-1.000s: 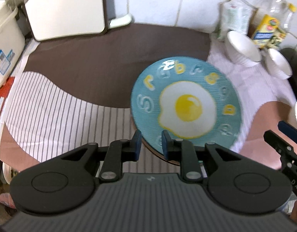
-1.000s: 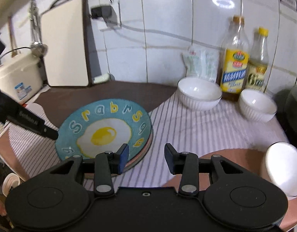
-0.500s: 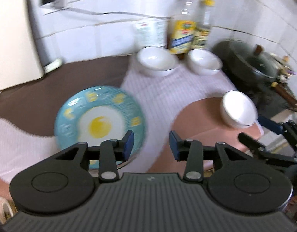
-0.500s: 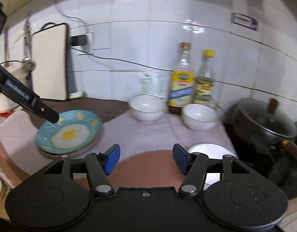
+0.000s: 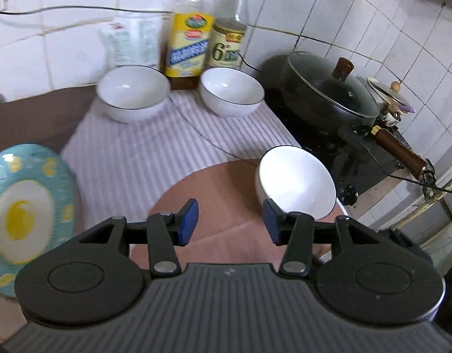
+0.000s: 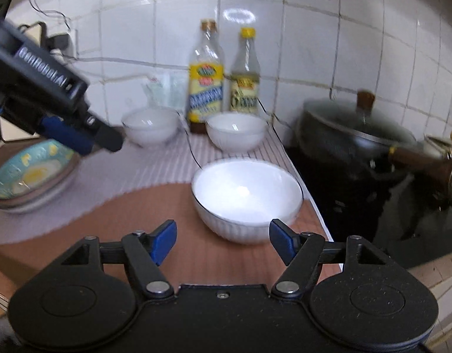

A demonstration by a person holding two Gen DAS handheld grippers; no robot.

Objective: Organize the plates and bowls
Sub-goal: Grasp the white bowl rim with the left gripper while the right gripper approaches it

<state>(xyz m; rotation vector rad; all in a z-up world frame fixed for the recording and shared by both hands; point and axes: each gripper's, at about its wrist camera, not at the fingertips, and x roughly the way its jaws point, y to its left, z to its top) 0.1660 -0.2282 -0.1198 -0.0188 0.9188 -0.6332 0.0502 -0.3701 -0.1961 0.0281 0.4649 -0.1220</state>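
A blue plate with a fried-egg print [image 5: 25, 214] tops a stack of plates [image 6: 31, 173] at the left. A white bowl [image 5: 295, 184] stands near the counter's right edge, seen close in the right wrist view [image 6: 246, 197]. Two more white bowls [image 5: 133, 92] [image 5: 231, 91] stand at the back by the bottles. My left gripper [image 5: 230, 223] is open and empty, above the counter left of the near bowl; it also shows in the right wrist view [image 6: 78, 135]. My right gripper [image 6: 223, 242] is open and empty, just in front of the near bowl.
Two bottles [image 5: 190, 38] [image 5: 230, 32] and a plastic bag [image 5: 131, 44] stand against the tiled wall. A lidded black pan [image 5: 329, 94] with a brown handle sits on the stove to the right. A striped cloth [image 5: 131, 161] covers the counter.
Both grippers have swung right, away from the plate stack toward the near bowl, and both have opened wider. The blue plate rests on the stack.
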